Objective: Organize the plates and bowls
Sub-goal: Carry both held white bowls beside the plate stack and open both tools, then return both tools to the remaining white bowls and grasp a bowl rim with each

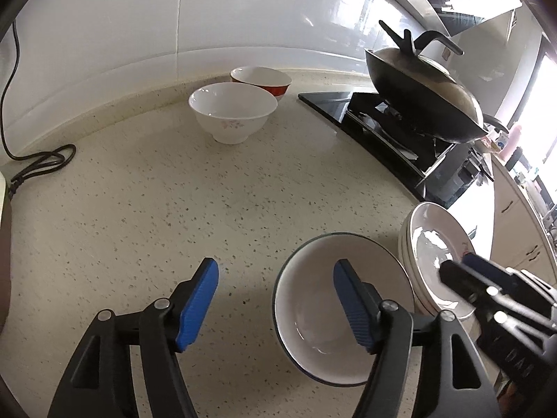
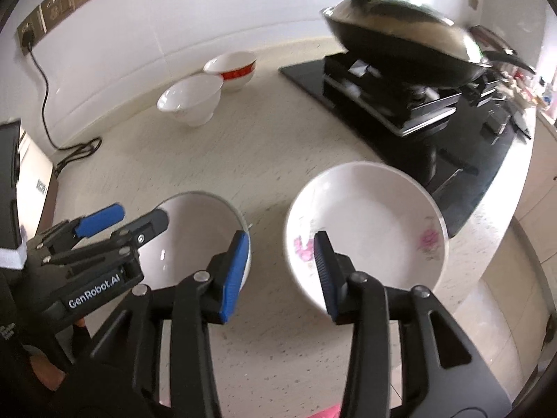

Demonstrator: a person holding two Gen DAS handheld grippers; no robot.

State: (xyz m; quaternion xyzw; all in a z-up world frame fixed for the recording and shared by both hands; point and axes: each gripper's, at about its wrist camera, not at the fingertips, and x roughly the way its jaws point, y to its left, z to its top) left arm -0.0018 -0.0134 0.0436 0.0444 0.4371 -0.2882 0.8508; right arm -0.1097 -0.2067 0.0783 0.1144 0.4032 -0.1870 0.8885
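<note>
A dark-rimmed plate [image 1: 323, 299] lies on the counter near the front; it also shows in the right wrist view [image 2: 198, 233]. To its right sits a stack of white flowered plates [image 1: 431, 247], seen too in the right wrist view [image 2: 369, 219]. A white bowl [image 1: 233, 111] and a red-banded bowl [image 1: 261, 78] stand at the back by the wall. My left gripper [image 1: 275, 278] is open, its right finger over the dark-rimmed plate. My right gripper [image 2: 282, 250] is open, its right finger over the near rim of the flowered plates.
A black wok with a lid [image 1: 424, 97] sits on the gas hob [image 1: 383, 132] at the right. A black cable [image 1: 38, 163] lies at the back left, plugged into wall sockets [image 2: 52, 7]. The counter's edge [image 2: 494, 244] runs at the right.
</note>
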